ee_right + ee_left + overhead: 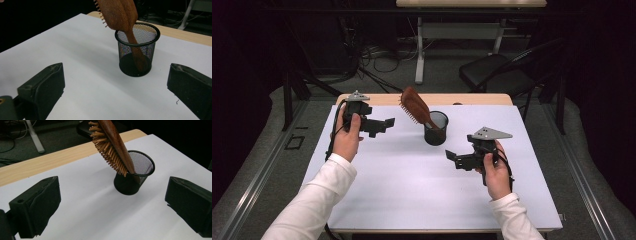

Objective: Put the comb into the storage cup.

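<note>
A brown wooden hairbrush (414,105) stands handle-down in a black mesh cup (436,129) near the table's middle, its head leaning out to the left. Its bristles (110,152) face my left gripper. My left gripper (384,123) hovers open to the left of the cup, held by a hand. My right gripper (452,158) is open below and right of the cup. Both gripper views look at the cup (133,173) (137,50) between wide-apart jaws with nothing in them.
A white sheet (422,190) covers the wooden table (377,99). Behind the table stand a black chair (494,72), a desk leg (419,50) and floor cables (377,57).
</note>
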